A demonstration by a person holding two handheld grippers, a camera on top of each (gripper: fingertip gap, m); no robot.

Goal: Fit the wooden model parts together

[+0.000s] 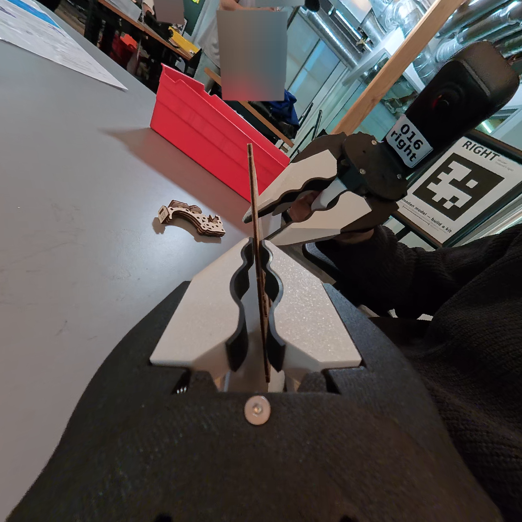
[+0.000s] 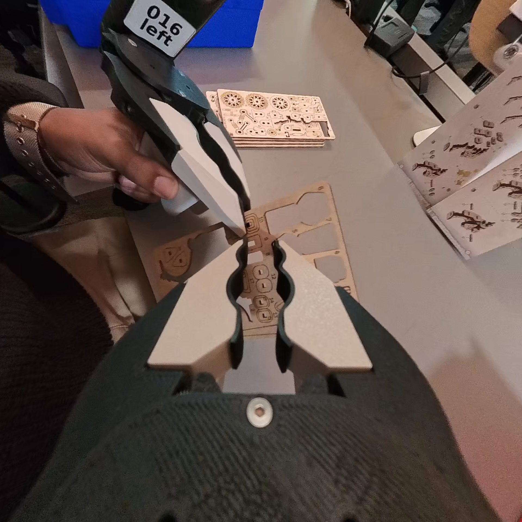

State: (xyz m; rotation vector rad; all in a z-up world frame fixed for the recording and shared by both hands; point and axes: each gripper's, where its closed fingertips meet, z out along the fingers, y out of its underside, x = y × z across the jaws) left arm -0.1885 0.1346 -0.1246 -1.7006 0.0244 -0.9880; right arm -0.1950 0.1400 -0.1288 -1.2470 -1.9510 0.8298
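My left gripper (image 1: 257, 243) is shut on a thin wooden parts sheet (image 1: 252, 180), which shows edge-on in the left wrist view. In the right wrist view the same sheet (image 2: 316, 240) faces the camera, with several cut-outs and small engraved parts, and the left gripper (image 2: 244, 223) clamps it near its middle, above the table edge. My right gripper (image 2: 258, 245) is open and empty, its fingertips close against the sheet's face. It also shows in the left wrist view (image 1: 258, 230), coming in from the right. A partly assembled wooden piece (image 1: 195, 217) lies on the grey table (image 1: 70, 197).
A red bin (image 1: 211, 141) stands at the table's far edge. A stack of uncut wooden sheets (image 2: 276, 118) lies farther along the table. An open instruction booklet (image 2: 480, 203) is at the right, a blue bin (image 2: 226, 22) at the back. A person's hand (image 2: 107, 152) holds the left gripper. The tips of both grippers are at nearly the same place. Both grippers' tips are roughly 15 centimetres from the partly assembled wooden piece (image 1: 195, 217).
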